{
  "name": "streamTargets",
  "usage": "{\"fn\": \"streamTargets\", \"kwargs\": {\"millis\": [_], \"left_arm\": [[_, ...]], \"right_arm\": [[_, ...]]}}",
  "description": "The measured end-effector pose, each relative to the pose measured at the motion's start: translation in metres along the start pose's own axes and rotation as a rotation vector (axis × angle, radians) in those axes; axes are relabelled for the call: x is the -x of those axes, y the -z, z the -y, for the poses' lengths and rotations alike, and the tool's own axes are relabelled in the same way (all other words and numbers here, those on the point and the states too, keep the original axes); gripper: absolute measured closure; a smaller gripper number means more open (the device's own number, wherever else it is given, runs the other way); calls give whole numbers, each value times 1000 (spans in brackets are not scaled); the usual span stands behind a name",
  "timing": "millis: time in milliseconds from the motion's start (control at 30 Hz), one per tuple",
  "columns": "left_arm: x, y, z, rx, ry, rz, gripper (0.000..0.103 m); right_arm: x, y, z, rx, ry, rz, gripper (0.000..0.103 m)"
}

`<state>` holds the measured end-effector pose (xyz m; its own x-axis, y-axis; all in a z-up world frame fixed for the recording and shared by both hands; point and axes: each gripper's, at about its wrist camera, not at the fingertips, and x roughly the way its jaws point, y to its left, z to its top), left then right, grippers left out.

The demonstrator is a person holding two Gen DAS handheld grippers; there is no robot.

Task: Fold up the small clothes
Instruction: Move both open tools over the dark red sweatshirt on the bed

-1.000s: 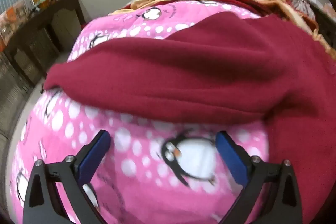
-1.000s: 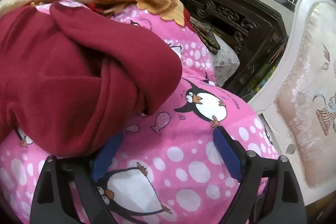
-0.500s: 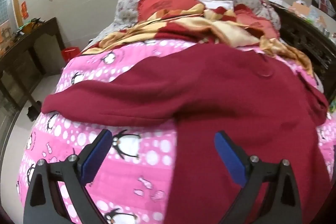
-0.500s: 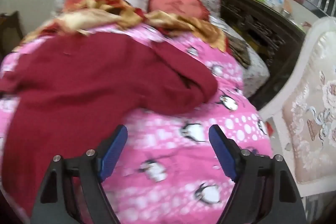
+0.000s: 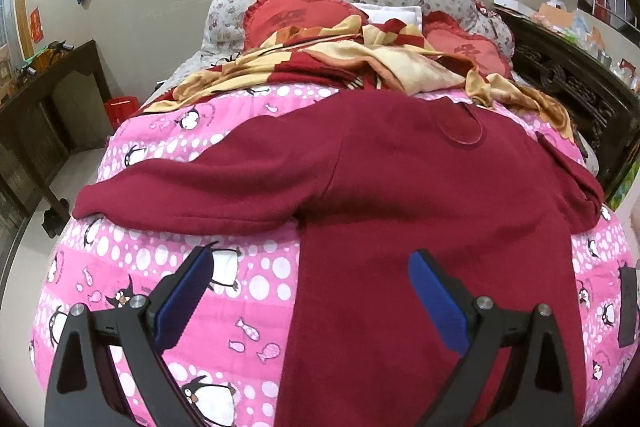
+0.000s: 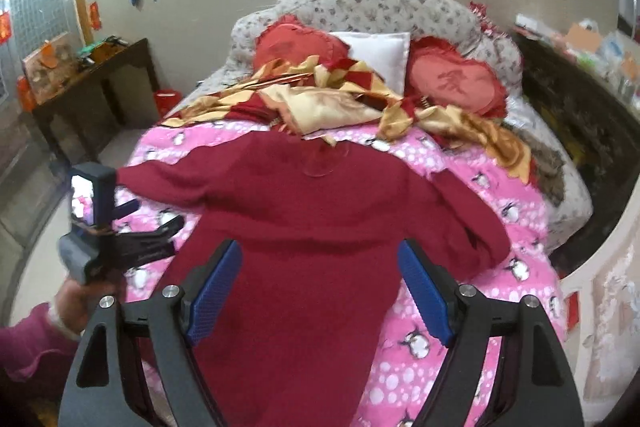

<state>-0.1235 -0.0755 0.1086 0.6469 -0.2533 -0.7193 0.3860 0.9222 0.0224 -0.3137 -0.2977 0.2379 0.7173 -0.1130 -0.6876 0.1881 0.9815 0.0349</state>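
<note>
Garment: dark red fleece top spread flat across the pink penguin quilt, hem toward the foot edge
Left gripper: jaws spread, empty, above quilt
Right gripper: spread, empty, over top's lower half

The dark red garment is thick, matt fleece-like cloth with a soft, slightly fuzzy nap. Under it the pink penguin-print quilt is smooth printed cloth, faintly puckered. At twelve o'clock the red-and-gold blanket has a silky sheen, and the floral headboard looks like matt upholstery. Both the left gripper and right gripper have matt black plastic arms, shiny metal screws and blue ribbed pads. At nine o'clock the dark side table is wood.
</note>
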Motion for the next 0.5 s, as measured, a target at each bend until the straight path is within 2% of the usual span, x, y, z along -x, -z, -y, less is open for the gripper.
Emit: {"fn": "streamTargets", "kwargs": {"millis": [100,300,500], "left_arm": [[-2,2,1,11,-2,-5,3],[-6,3,-1,34,-13,-10,3],[-16,4,-3,43,-18,-29,3]], "right_arm": [[-26,6,-8,-5,22,-3,23],[-99,27,-21,-42,40,-75,23],[-134,27,-26,-69,81,-72,23]]}}
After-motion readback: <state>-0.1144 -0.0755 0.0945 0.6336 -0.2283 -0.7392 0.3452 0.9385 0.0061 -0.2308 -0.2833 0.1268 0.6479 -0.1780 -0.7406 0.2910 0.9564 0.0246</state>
